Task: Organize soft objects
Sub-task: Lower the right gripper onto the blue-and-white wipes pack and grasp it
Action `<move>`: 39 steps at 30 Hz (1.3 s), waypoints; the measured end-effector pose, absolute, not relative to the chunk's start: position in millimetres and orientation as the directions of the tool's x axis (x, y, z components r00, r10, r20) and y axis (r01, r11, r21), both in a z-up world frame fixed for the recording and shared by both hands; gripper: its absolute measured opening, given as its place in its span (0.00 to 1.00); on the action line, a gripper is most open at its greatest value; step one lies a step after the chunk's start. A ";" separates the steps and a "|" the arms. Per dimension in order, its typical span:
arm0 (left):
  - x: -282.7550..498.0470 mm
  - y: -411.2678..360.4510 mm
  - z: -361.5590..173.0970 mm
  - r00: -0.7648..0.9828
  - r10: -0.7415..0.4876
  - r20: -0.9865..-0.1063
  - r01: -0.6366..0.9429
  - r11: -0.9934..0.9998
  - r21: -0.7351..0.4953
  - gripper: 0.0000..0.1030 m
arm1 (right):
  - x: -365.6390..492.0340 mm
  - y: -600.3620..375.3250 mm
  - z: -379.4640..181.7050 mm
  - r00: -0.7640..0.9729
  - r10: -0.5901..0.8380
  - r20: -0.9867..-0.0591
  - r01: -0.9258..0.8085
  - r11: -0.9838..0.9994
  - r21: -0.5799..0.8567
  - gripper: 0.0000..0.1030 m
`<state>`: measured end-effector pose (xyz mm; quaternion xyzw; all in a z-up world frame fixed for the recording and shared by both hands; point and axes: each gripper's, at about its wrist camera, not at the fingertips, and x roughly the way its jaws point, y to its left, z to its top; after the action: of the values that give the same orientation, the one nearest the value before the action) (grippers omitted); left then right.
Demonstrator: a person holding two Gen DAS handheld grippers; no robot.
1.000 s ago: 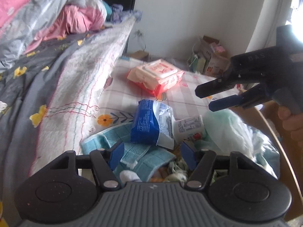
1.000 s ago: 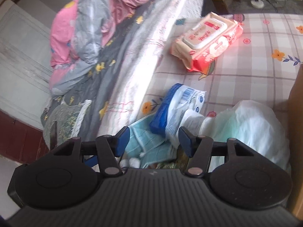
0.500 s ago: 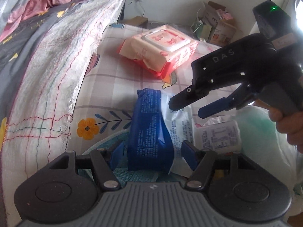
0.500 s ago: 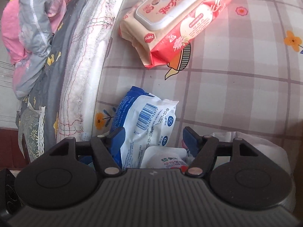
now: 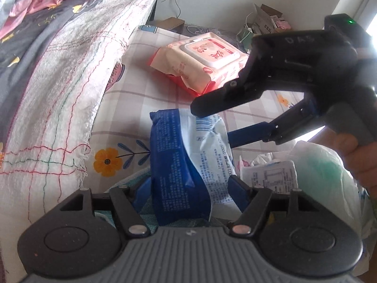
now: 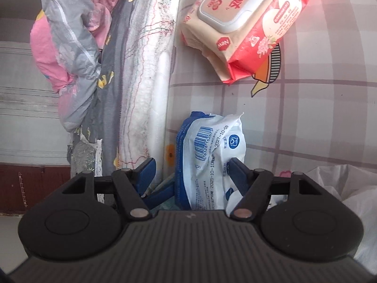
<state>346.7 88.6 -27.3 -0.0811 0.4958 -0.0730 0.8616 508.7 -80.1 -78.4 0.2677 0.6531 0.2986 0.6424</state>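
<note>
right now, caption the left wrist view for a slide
Two open hand-held grippers, left and right, straddle a blue-and-white tissue pack on the checked sheet.

- The near end of the blue-and-white tissue pack (image 5: 183, 165) is hidden behind the left gripper (image 5: 188, 188) body.
- In the right wrist view, the pack's lower end (image 6: 209, 165) is hidden behind the right gripper (image 6: 190, 172) body.
- The red wipes pack (image 6: 249, 23) is cut off by the top edge.
- The small white packet (image 5: 271, 174) carries print too small to read.
- The white plastic bag (image 5: 329, 172) is cut off at the right edge.
- Contact between the fingers and the pack cannot be determined.
</note>
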 end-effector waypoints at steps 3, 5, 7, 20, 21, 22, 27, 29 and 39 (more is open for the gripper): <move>344.0 88.2 -23.8 0.501 -0.218 -0.838 0.054 0.974 -0.221 0.79 | 506.2 -77.6 -72.2 -0.035 0.760 -0.649 -0.039 0.648 0.761 0.67; 344.5 87.2 -23.9 0.499 -0.186 -0.847 0.035 0.980 -0.195 0.81 | 502.7 -74.3 -70.1 -0.047 0.777 -0.628 -0.039 0.627 0.778 0.67; 346.2 87.0 -25.5 0.498 -0.158 -0.853 0.024 0.985 -0.168 0.81 | 498.6 -69.2 -67.8 -0.058 0.784 -0.618 -0.052 0.616 0.786 0.67; 354.6 80.3 -30.0 0.466 -0.127 -0.876 0.014 0.991 -0.136 0.60 | 490.5 -42.5 -59.0 -0.079 0.832 -0.548 -0.075 0.544 0.836 0.66; 355.1 83.2 -29.6 0.467 -0.134 -0.874 0.006 0.989 -0.148 0.57 | 491.6 -43.5 -58.5 -0.069 0.831 -0.552 -0.076 0.548 0.833 0.66; 355.0 86.8 -29.1 0.469 -0.141 -0.872 -0.001 0.987 -0.161 0.56 | 492.9 -46.0 -57.0 -0.055 0.828 -0.558 -0.078 0.554 0.829 0.66; 358.3 96.6 -32.9 0.455 -0.181 -0.872 -0.026 0.976 -0.216 0.60 | 505.8 -63.7 -53.8 0.054 0.733 -0.678 -0.102 0.680 0.726 0.66; 361.3 100.2 -36.8 0.446 -0.197 -0.873 -0.035 0.971 -0.237 0.64 | 511.3 -69.2 -62.3 0.070 0.684 -0.726 -0.080 0.729 0.680 0.66; 365.6 104.4 -33.7 0.449 -0.211 -0.868 -0.090 0.956 -0.279 0.57 | 506.8 -58.0 -101.6 0.007 0.654 -0.756 -0.053 0.756 0.653 0.65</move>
<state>365.6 104.4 -33.7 -0.1438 0.5236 -0.0359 0.8390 506.8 -58.0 -101.6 0.2300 0.6536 0.2632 0.6712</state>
